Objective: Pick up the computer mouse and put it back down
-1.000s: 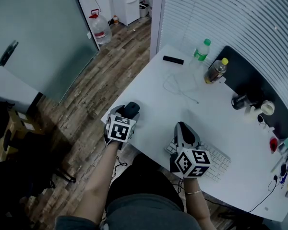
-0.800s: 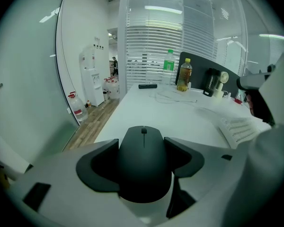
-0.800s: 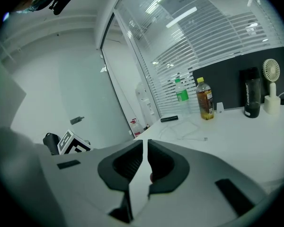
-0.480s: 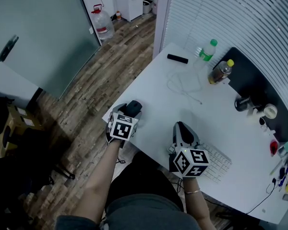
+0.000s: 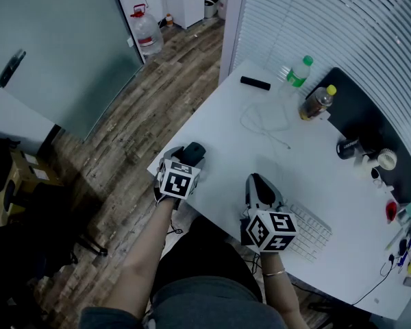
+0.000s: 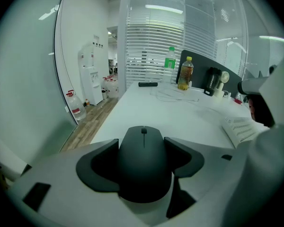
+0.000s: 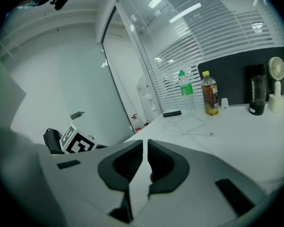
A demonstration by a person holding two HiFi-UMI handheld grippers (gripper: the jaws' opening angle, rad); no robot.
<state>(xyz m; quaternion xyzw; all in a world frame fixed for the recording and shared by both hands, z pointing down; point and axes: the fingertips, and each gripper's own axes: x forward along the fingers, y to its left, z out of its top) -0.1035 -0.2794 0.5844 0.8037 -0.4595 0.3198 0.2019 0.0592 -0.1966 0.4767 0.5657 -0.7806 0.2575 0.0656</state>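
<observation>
Two tongs are in my hands. My left tongs (image 5: pixel 190 158) pinch the black computer mouse (image 6: pixel 143 161) from both sides, the dark pads pressed against its flanks, its scroll wheel facing away from me. The mouse sits at the near left corner of the white worktop (image 5: pixel 226 132), right by the edge above the wooden floor (image 5: pixel 140 115). I cannot tell whether it rests on the surface or hangs just clear of it.

My right tongs (image 5: pixel 257 181) are pressed almost together, with only a thin slit between the pads and nothing in it. They are over the near edge of the worktop, well apart from the mouse and just beside the left end of the white keyboard (image 5: pixel 309 233).

Farther across the worktop a white cable (image 5: pixel 264 125) lies in a loose loop. Beyond it, near the far corner, lies a small black bar-shaped thing (image 5: pixel 255 83). A clear bottle with a green cap (image 5: pixel 299 72) and a brown bottle with a yellow cap (image 5: pixel 316 102) stand upright near each other by the slatted blinds. To their right stand a black flask (image 5: pixel 346 147) and a small white fan (image 5: pixel 384 158), in front of a dark panel. On the floor by the far wall stands a big water jug (image 5: pixel 149 33) with a red cap.
</observation>
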